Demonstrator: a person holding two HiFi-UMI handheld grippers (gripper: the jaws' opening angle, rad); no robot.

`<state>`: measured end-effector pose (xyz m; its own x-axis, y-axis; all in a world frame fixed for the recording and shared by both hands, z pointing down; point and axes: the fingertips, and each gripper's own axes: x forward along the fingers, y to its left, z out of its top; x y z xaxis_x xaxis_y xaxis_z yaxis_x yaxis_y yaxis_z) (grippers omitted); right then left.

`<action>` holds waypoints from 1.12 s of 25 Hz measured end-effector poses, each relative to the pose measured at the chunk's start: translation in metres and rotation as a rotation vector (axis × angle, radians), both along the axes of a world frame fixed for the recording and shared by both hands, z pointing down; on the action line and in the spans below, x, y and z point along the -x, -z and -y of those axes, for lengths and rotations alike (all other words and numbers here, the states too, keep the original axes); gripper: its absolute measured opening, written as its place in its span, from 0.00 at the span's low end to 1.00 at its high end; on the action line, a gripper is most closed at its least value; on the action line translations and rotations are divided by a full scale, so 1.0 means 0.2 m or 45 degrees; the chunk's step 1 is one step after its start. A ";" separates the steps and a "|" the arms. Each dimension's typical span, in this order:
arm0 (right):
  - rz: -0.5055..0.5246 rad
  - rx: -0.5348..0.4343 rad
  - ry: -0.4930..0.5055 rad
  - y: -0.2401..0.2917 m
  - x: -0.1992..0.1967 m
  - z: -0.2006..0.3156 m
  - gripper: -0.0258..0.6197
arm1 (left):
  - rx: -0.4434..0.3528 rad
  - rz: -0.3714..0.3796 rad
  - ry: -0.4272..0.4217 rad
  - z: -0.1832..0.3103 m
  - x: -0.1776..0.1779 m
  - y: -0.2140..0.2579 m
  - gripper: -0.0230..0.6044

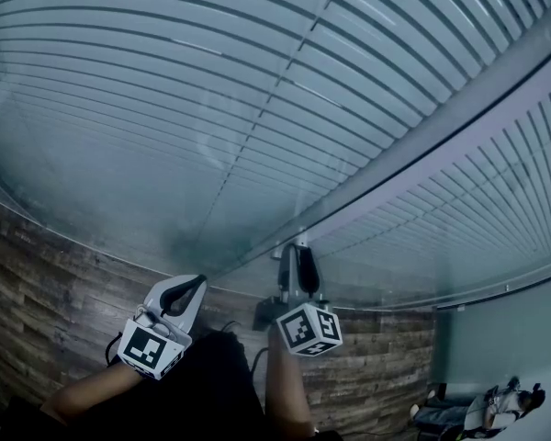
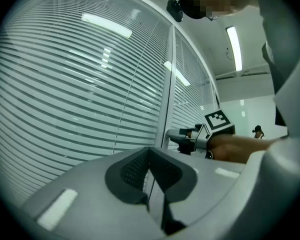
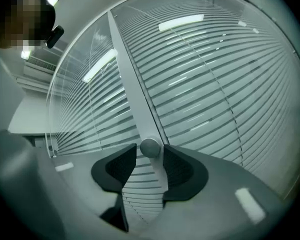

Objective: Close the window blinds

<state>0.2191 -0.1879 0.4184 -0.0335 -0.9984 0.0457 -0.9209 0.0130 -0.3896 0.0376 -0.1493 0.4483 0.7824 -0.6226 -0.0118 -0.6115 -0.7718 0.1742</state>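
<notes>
- the right claw stood open, its jaws set close on either side of a round knob, with thin gaps showing and no clear press.
- the knob sat on the upright frame post between two glass panes.
- the window blinds hung behind the glass on both sides of the post, with dark gaps between the slats.
- the left claw was closed and empty, just left of the right one, facing the blinds.

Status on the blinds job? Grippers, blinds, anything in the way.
Left gripper shut, empty. Right gripper open, jaws straddling the round knob, not clamped. Blinds show dark gaps between slats. Nothing blocking the knob.
</notes>
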 end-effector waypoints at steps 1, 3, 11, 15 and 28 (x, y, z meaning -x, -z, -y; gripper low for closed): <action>0.006 -0.004 -0.006 0.00 0.00 0.00 0.27 | -0.001 0.003 -0.002 0.00 0.00 -0.01 0.04; 0.003 -0.003 -0.020 0.00 0.00 0.01 0.25 | 0.006 0.009 -0.004 0.00 0.00 -0.01 0.04; -0.216 0.047 -0.049 0.01 -0.02 0.01 0.24 | 0.025 0.012 0.003 0.02 0.00 -0.02 0.04; -0.443 0.083 -0.064 0.02 -0.01 0.02 0.24 | 0.028 0.014 0.000 0.02 0.01 -0.02 0.04; -1.009 0.161 -0.056 0.02 0.03 0.02 0.24 | 0.053 0.001 0.012 0.05 0.05 -0.03 0.04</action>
<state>0.2126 -0.1927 0.4134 0.0954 -0.9837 0.1522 -0.9227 -0.0300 0.3844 0.0284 -0.1585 0.4549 0.7765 -0.6299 0.0152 -0.6189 -0.7580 0.2058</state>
